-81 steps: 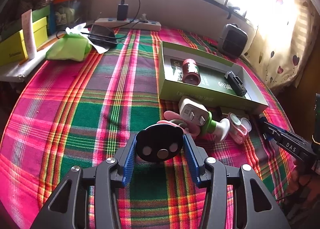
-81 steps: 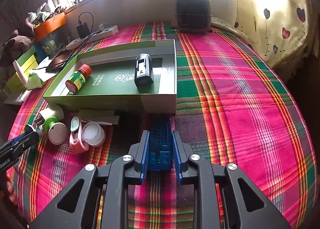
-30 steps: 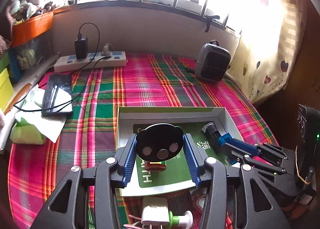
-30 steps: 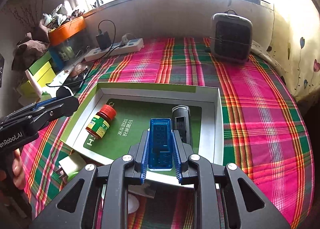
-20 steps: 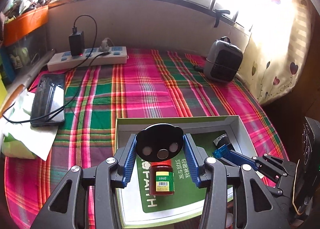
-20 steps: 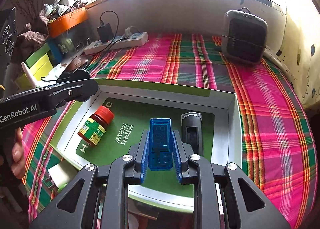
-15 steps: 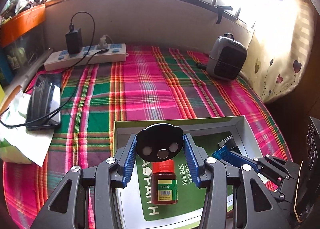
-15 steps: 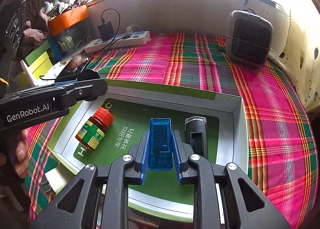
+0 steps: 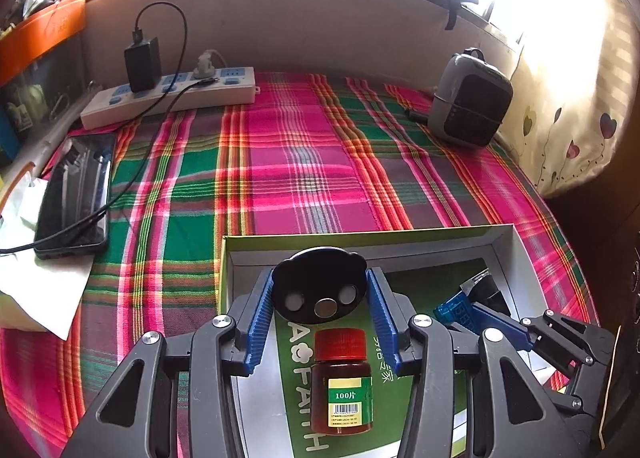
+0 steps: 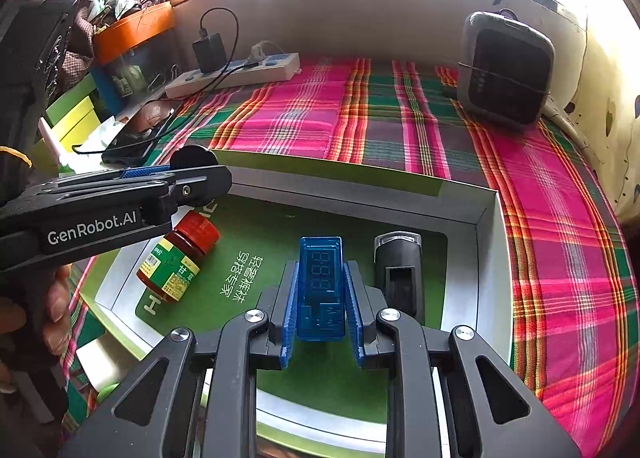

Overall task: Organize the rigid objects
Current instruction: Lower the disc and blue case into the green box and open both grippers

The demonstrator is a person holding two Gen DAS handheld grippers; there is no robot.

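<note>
My left gripper (image 9: 320,296) is shut on a black round disc (image 9: 320,288) with small metal buttons, held above the green-and-white box (image 9: 236,270). Under it a brown pill bottle (image 9: 342,378) with a red cap lies on the box floor. My right gripper (image 10: 320,282) is shut on a translucent blue USB meter (image 10: 321,282) above the same box (image 10: 486,258). A black clip-like device (image 10: 398,270) lies just right of the meter. The left gripper (image 10: 176,182) with its disc reaches in from the left over the bottle (image 10: 178,256).
A plaid cloth (image 9: 304,162) covers the table. A power strip (image 9: 172,92) with a charger, a phone (image 9: 74,194), tissue (image 9: 24,258) and a grey heater (image 9: 470,98) stand behind the box. A hand (image 10: 36,322) holds the left gripper.
Both grippers have carried their objects forward from the table's front edge to above the box. In the last half second they have moved a little further in and lower.
</note>
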